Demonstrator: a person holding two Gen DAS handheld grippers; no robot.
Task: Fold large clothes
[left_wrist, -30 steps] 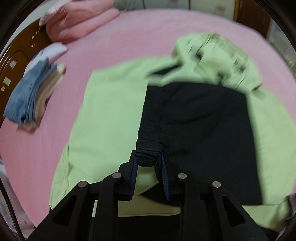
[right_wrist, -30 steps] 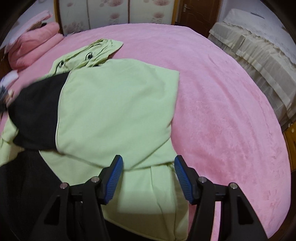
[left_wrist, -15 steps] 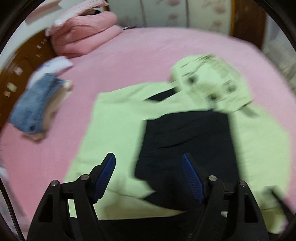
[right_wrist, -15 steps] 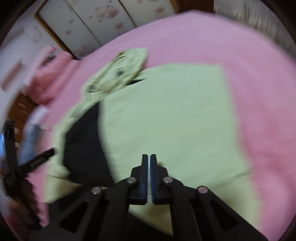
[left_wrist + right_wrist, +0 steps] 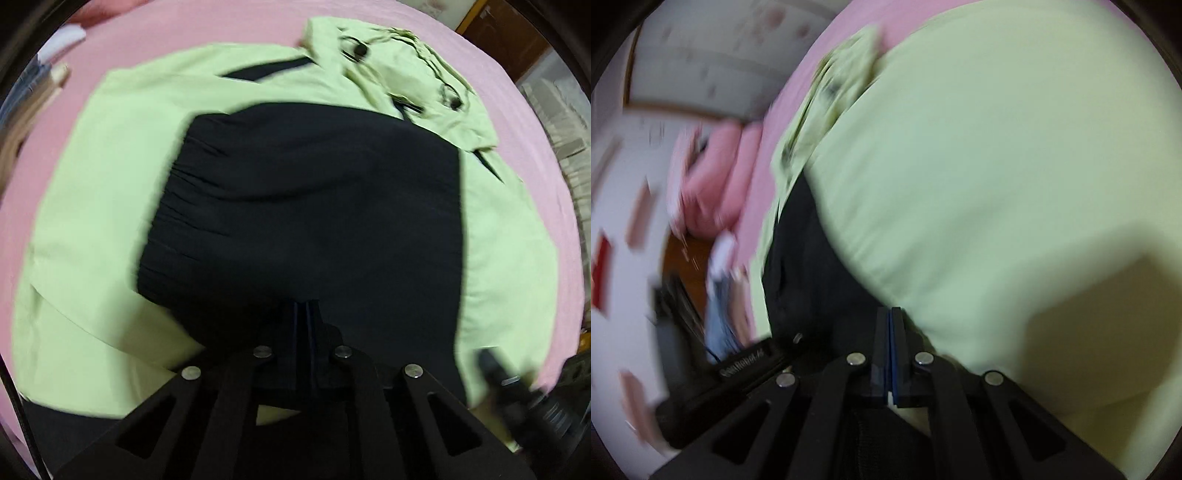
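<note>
Closing both grippers at the near hem of the green jacket [image 5: 110, 192] on the bed [image 5: 166, 33].

I find the left gripper [image 5: 306, 325], whose jaws stood wide half a second ago, now shut over the jacket's black lining [image 5: 314, 206]; whether cloth is pinched I cannot tell. The right gripper [image 5: 889, 332] is shut beside the lining, its grip equally unclear. Judged ready for the next fold.

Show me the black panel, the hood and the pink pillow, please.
Black panel [image 5: 314, 206]: left wrist view, its middle.
Hood [image 5: 402, 70]: left wrist view, its crumpled top.
Pink pillow [image 5: 713, 177]: right wrist view, its blurred side.
</note>
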